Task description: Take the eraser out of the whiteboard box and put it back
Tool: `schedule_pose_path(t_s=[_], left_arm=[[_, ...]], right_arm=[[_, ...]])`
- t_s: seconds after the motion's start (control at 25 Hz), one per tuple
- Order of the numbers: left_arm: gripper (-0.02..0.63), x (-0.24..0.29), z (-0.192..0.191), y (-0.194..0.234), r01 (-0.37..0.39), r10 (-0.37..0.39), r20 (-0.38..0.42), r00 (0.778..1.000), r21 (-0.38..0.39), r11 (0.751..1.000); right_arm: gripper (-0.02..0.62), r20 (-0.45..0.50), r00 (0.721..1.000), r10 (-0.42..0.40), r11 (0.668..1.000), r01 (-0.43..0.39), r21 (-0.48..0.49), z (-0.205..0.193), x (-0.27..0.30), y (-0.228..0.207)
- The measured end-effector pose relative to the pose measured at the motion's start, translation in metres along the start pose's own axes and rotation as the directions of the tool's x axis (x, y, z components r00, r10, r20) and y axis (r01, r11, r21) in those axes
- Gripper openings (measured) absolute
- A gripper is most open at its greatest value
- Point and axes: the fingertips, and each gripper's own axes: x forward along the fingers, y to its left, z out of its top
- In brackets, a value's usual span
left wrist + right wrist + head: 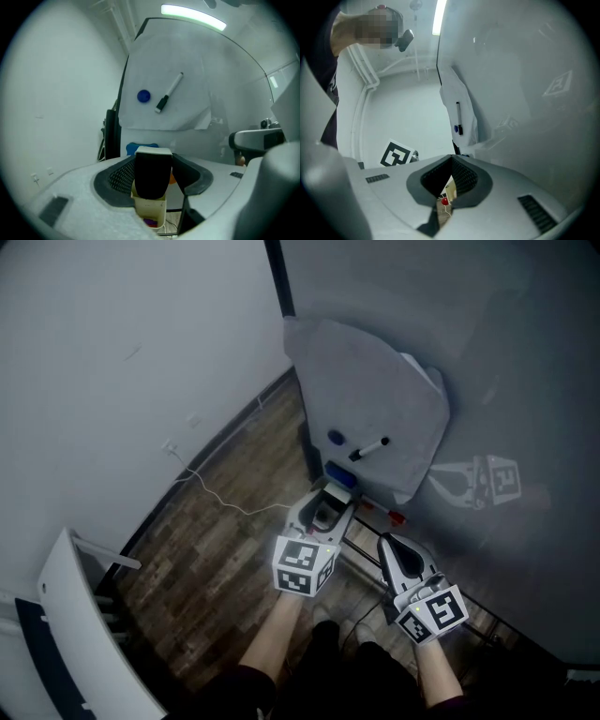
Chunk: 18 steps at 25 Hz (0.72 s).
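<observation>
- Head view: nearest me is the black-and-white marker cube [305, 566] of the left gripper [325, 505], which reaches toward the whiteboard [506, 352]. The right gripper [389, 545] is just beside it. A sheet [375, 390] on the board carries a blue magnet [336, 438] and a marker [369, 449]. A white cable [220, 495] runs over the wooden floor [216, 568].
- Left gripper view: only here do I see the grip. The jaws stand wide and press on the eraser [152, 171], which is black with a white top and upright. Its lower end is at the mouth of the cream box [151, 208], where a purple thing [150, 221] lies inside.
- Right gripper view: the jaws meet at their tips with nothing between them. Through the gap below shows a small red thing [445, 201]. The left gripper's cube appears at the left, which the left view itself lacks.
</observation>
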Motion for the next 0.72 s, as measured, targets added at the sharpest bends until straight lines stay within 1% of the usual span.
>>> schedule_pose_path(t_s=[0.2, 0.4, 0.56, 0.72], left_arm=[[0.236, -0.023, 0.027, -0.01, -0.025, 0.024, 0.057, 0.998, 0.018, 1.0], [0.236, -0.044, 0.047, -0.017, -0.046, 0.043, 0.108, 0.993, 0.021, 0.999], [0.235, -0.065, 0.076, -0.026, -0.061, 0.051, 0.175, 0.983, 0.053, 0.997], [0.235, -0.086, 0.104, -0.038, -0.08, 0.052, 0.247, 0.968, 0.103, 0.991]], right_arm=[[0.003, 0.015, 0.999, 0.052, 0.999, -0.051, -0.011, 0.016, 0.003, 0.01], [0.003, 0.027, 0.996, 0.083, 0.996, -0.082, -0.02, 0.026, 0.001, 0.017], [0.003, 0.055, 0.991, 0.119, 0.992, -0.117, -0.047, 0.043, 0.004, 0.025], [0.003, 0.087, 0.984, 0.157, 0.986, -0.15, -0.078, 0.062, 0.009, 0.03]])
